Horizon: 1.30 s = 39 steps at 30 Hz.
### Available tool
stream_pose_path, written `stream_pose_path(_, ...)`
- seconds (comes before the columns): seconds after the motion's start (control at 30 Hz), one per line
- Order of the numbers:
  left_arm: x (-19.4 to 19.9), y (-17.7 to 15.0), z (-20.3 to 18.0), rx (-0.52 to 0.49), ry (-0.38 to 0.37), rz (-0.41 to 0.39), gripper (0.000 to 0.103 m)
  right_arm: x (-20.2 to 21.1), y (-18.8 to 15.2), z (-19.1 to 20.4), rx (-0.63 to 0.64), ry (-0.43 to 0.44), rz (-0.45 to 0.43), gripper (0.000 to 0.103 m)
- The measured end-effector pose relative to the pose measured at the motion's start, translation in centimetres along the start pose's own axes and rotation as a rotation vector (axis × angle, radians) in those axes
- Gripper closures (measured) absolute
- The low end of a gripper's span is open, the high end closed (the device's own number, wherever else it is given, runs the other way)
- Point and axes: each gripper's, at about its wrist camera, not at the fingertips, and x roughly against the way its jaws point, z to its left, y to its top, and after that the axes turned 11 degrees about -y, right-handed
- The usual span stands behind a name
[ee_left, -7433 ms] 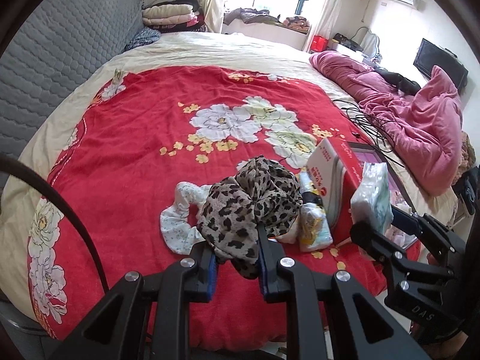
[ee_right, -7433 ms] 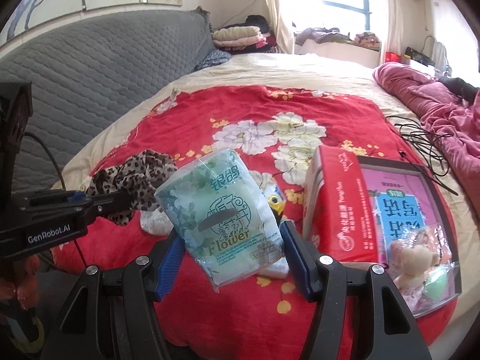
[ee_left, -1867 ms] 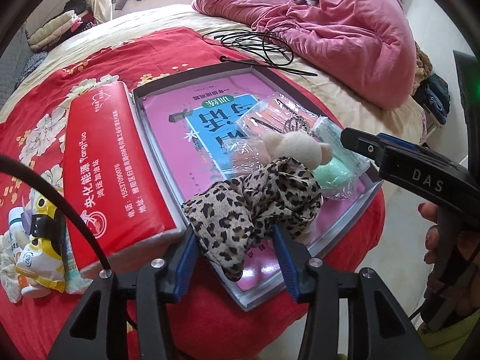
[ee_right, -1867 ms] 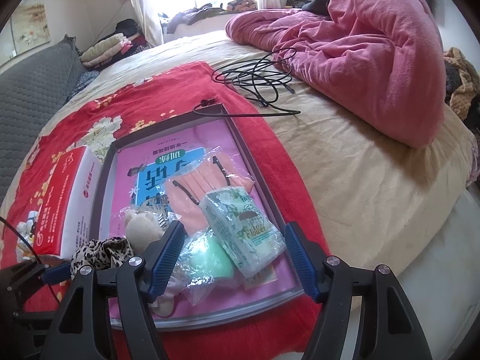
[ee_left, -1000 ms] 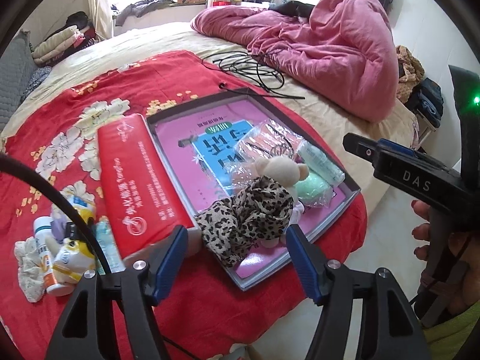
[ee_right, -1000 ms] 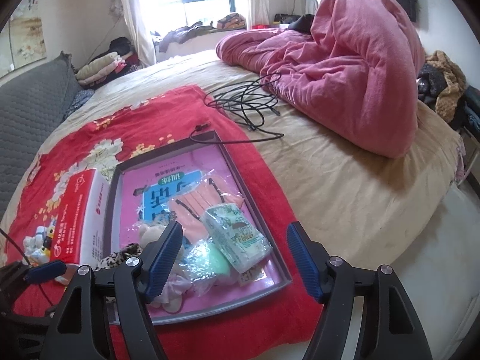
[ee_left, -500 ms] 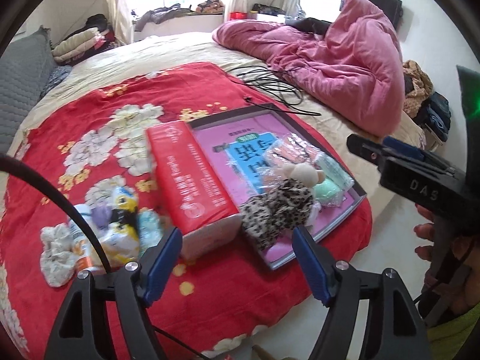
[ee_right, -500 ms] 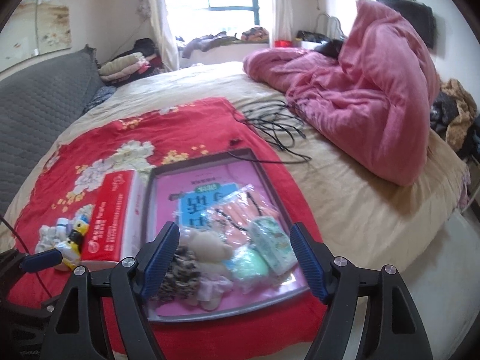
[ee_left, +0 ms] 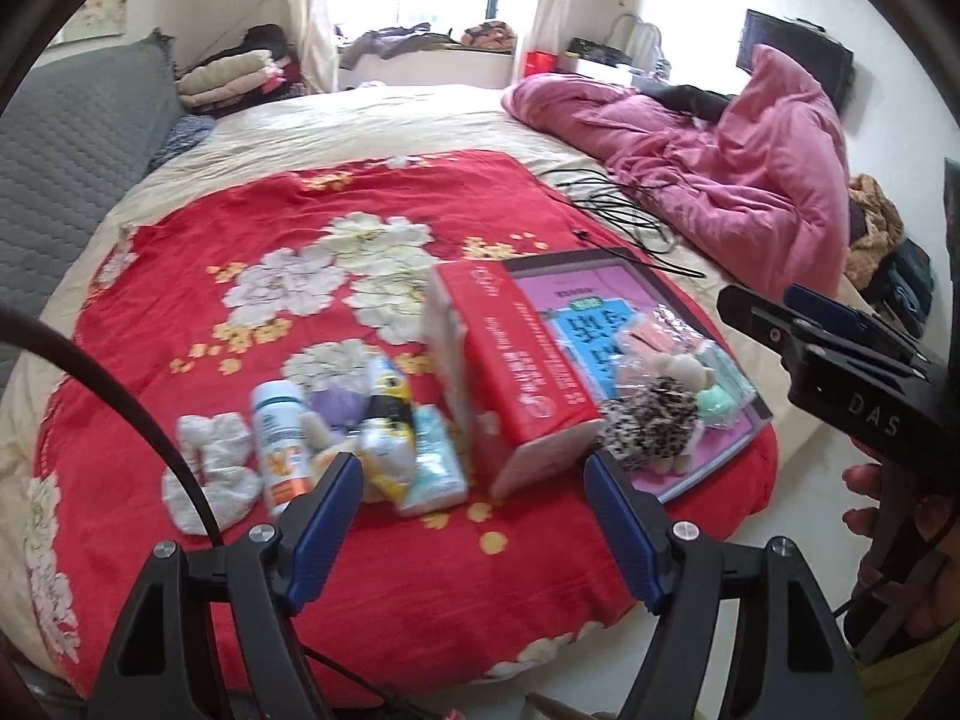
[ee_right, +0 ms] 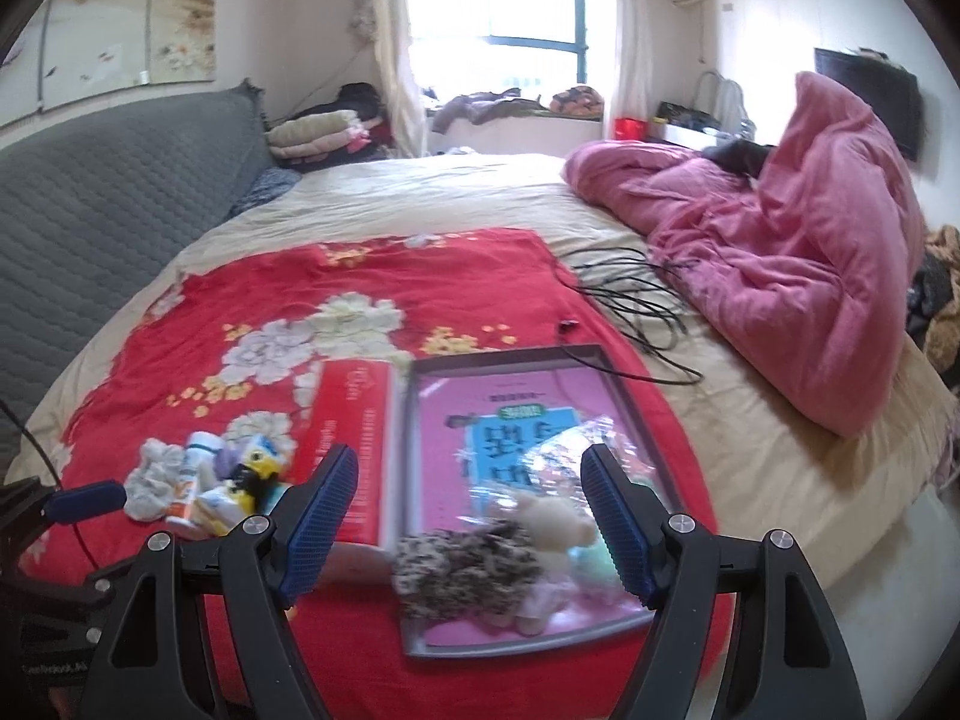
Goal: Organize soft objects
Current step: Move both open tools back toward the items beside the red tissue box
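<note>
Both tools are hanging with jaws spread wide and nothing between them: the left tool [ee_left: 474,483] has just been opening, and the right tool [ee_right: 469,483] is gaping over the bed's near edge. Just beyond, a crumpled leopard-print cloth [ee_right: 462,564] is lying in the near corner of a shallow grey-rimmed tray [ee_right: 609,369], touching a fuzzy cream plush toy [ee_right: 555,525] and crinkly clear packets. A glossy red box [ee_left: 519,360] is standing beside the tray, with a white bottle [ee_left: 279,438] and a knitted white sock [ee_left: 210,462] to its left. A red floral blanket [ee_left: 240,228] is covering the beige bed, a rumpled pink quilt [ee_right: 798,276] is heaped toward the bright window.
</note>
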Motion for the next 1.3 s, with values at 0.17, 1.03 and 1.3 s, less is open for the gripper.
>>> stream_pose_path(0.17,1.7,-0.6,2.1,0.024,0.031,-0.014,0.027,0.6,0.3,2.8,0.037,0.037,-0.009,0.025)
stream_pose_path(1.03,5.3,-4.4,12.3,0.226,0.115,-0.023,0.023,1.0,-1.0,13.7,0.231,0.150,0.018,0.025)
stream_pose_path(1.3,5.0,-5.4,15.4,0.298,0.120,-0.013,0.023,-0.3,-2.1,15.8,0.266,0.168,0.060,0.025)
